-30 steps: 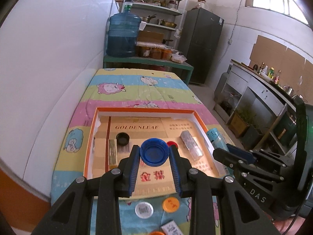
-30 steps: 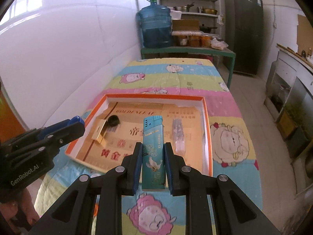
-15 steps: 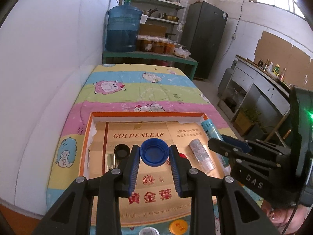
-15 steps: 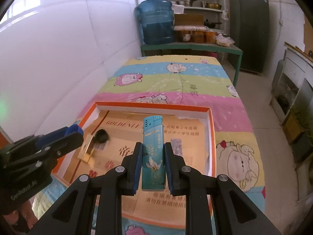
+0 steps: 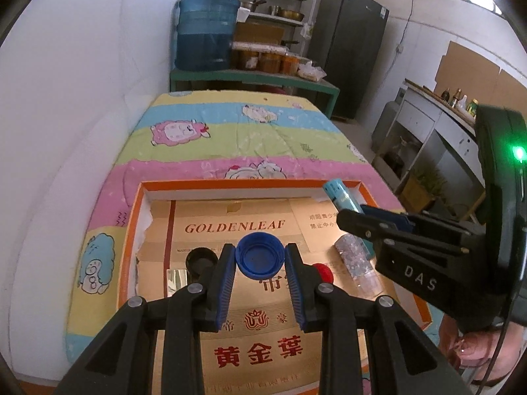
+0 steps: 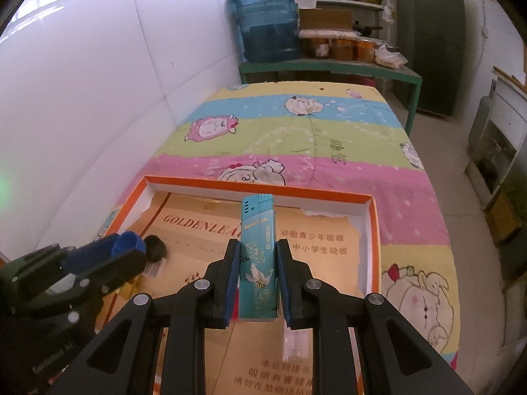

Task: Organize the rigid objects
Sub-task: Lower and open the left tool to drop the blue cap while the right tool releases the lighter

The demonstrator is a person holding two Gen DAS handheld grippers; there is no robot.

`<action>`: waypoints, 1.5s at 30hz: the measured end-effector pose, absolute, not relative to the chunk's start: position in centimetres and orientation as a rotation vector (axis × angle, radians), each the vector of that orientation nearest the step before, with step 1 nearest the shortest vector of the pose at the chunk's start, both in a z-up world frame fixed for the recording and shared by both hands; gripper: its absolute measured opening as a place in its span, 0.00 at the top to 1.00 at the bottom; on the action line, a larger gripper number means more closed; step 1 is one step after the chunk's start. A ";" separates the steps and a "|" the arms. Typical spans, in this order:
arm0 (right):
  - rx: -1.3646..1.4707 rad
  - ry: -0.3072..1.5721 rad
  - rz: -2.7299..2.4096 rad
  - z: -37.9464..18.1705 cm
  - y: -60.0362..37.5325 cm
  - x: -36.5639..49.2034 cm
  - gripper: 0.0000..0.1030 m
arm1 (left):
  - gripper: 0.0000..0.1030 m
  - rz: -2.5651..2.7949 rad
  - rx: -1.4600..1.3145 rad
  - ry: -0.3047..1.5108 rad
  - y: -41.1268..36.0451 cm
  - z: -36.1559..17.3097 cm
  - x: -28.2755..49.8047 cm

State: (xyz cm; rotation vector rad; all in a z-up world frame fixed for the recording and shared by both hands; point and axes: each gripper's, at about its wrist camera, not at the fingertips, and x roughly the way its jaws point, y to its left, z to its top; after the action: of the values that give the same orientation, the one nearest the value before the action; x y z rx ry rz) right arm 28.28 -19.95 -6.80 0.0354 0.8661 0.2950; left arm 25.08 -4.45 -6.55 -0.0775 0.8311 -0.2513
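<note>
left gripper [image 5: 260,258] pinching a blue bottle cap [image 5: 260,256] between the two blue pads, open side of the cap facing the camera, held above the floor of an orange-rimmed tray [image 5: 230,185]. right gripper [image 6: 257,263] pressed onto a teal lighter [image 6: 258,256], gripped by its lower half, top end sticking out forward past the fingertips, also above the tray. seen in the left wrist view: right gripper entering from the right side, lighter tip near the far right corner of the tray. inside the tray, lined with a flattened golden carton printed "goldenleaf": a black cap [image 5: 201,259] just left of the left gripper's finger, a shiny gold bar [image 5: 177,281] next to it and partly hidden, a red cap [image 5: 322,271] peeking out just right of the other finger, and a clear glittery lighter [image 5: 357,260] lying further right, partly under the right gripper. tray resting on a striped cartoon-sheep blanket [image 6: 313,131], pink, green, blue and yellow bands. beyond the blanket, a green bench with a big blue water jug [image 5: 206,29] and some jars, then shelves and a dark fridge [image 5: 352,46] at the back.
</note>
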 end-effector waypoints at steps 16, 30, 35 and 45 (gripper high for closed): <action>0.018 0.946 0.309 -9.7 -19.1 31.5 0.79 | 0.70 -0.258 -0.072 0.914 -5.0 -10.0 26.8; 0.006 0.992 0.336 -11.1 -18.0 33.0 0.79 | 0.70 -0.263 -0.071 0.951 -5.1 -11.2 27.2; 0.001 1.009 0.336 -11.7 -17.7 33.3 0.79 | 0.70 -0.265 -0.070 0.952 -5.2 -11.4 27.5; 0.005 1.027 0.337 -12.3 -17.5 33.8 0.75 | 0.70 -0.287 -0.085 0.947 -4.8 -11.6 27.5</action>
State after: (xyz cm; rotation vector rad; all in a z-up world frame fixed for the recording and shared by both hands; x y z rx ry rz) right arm 33.78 -17.54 -12.30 0.0047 1.0275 0.3365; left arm 27.50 -4.78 -11.61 -0.0851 0.9466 -0.2871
